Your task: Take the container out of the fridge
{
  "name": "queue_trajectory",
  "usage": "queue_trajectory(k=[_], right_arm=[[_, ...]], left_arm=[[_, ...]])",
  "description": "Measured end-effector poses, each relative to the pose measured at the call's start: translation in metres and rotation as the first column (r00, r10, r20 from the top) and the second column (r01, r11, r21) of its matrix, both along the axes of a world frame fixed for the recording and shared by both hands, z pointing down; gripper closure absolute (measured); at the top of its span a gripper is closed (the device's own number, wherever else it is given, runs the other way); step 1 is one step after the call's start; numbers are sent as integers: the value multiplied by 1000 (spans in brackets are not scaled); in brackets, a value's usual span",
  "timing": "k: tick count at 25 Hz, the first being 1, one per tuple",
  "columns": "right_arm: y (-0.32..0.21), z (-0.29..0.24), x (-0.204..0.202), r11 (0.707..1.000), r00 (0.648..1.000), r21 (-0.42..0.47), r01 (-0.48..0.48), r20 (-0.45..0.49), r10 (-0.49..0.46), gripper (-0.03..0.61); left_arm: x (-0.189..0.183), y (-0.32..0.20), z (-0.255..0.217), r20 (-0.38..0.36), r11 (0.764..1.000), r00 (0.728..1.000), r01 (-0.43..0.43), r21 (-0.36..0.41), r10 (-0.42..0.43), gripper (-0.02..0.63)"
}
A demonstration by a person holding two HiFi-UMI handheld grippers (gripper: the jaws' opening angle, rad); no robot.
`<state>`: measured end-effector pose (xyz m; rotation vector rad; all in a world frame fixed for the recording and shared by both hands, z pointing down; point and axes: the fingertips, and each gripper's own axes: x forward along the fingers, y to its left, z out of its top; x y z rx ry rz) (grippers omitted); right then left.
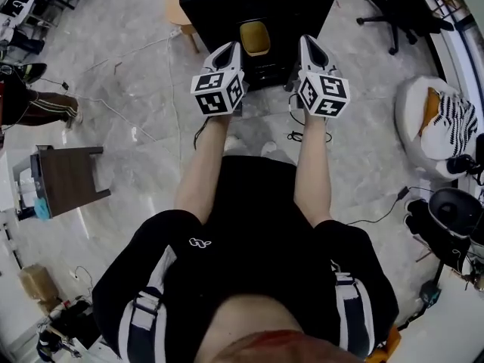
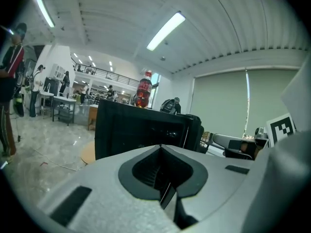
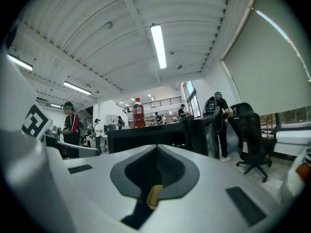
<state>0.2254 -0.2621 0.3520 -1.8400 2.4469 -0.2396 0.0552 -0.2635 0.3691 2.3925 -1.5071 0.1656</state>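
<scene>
Container unseen, left gripper (image 1: 231,49) and right gripper (image 1: 307,44) hover before the fridge (image 1: 219,6), fingers closed on nothing, apparently poised for its door.

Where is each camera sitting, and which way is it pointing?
Head view: on the person's head, facing steeply down at floor and fridge; shows torso, forearms, left gripper, right gripper.
Left gripper view: on the left gripper, facing along its shut jaws at the fridge and bottle.
Right gripper view: on the right gripper, jaws shut.
Shared: both gripper views show the bottle atop the fridge.
</scene>
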Motion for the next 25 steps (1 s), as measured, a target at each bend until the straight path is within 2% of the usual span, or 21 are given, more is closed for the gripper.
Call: queue_trajectory(k=[3, 5, 8, 13, 17, 21, 25], right_arm=[[-8, 11, -2, 1000, 1000, -21, 13, -18, -14, 567], [-12, 23, -9, 999, 997, -47, 26, -75, -29, 566], [-11, 46, -21, 994, 985, -96, 58, -154, -73, 566], [-7, 98, -31, 973, 978, -204, 110, -150, -142, 566], [-24, 133, -53, 958, 967, -244, 149, -167, -193, 566], [-28, 166, -75, 931, 937, -299, 208, -213, -278, 566], [-41, 196, -93, 905, 888, -344, 251, -290, -357, 566]], left_arm=[[-5, -5, 7, 21, 1000, 999, 31, 5, -31, 604], [-9, -10, 18, 51, 999, 998, 46, 2, -46, 604], [-19, -9, 44, 54, 995, 995, 87, -40, -84, 604], [-20, -5, 80, 57, 987, 992, 115, -111, -109, 604], [-27, -23, 105, 62, 986, 993, 109, -130, -102, 604], [-34, -27, 135, 58, 977, 992, 119, -176, -111, 604], [-41, -37, 159, 41, 969, 990, 139, -205, -133, 604]])
